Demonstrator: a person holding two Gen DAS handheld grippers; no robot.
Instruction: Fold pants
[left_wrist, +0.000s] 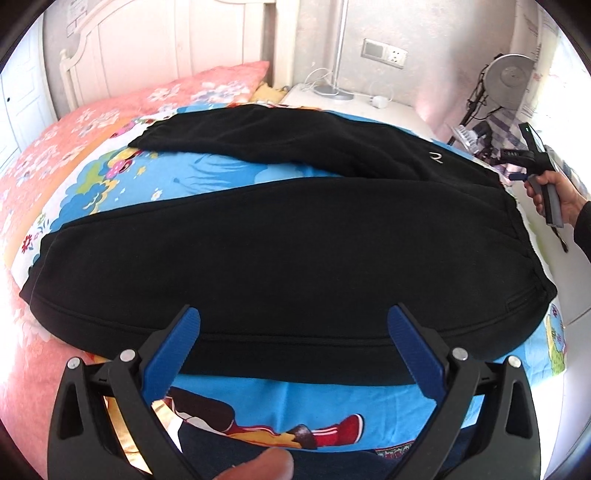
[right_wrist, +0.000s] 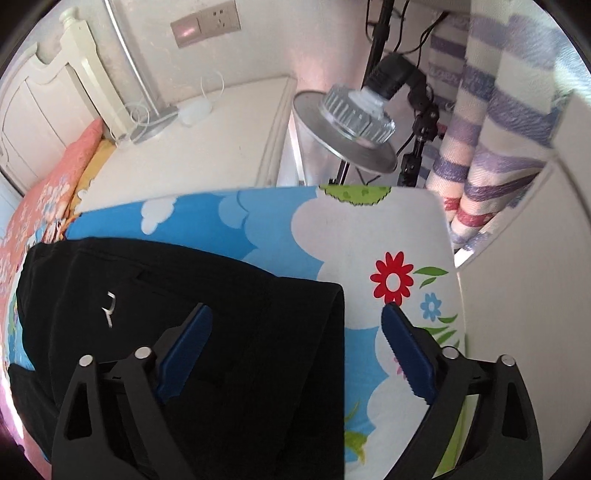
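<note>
Left gripper (left_wrist: 293, 321) wide over pants (left_wrist: 258, 236); only right view shows right gripper (right_wrist: 297, 319) wide, lamp (right_wrist: 354, 125).

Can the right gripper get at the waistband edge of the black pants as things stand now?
Probably yes. The right gripper is open and sits just above the pants, with the waistband edge between its fingers. Nothing lies on that edge, and the bedsheet beside it is bare.

Cartoon-print bedsheet (left_wrist: 229, 177) in blue over the bed, red flower (right_wrist: 391, 278) printed near its corner. Pink floral pillow (left_wrist: 207, 86) far left, against white headboard (left_wrist: 155, 40). White nightstand (right_wrist: 207, 144) beyond, silver lamp (right_wrist: 354, 129) at right, wall socket (left_wrist: 384, 53) above.
</note>
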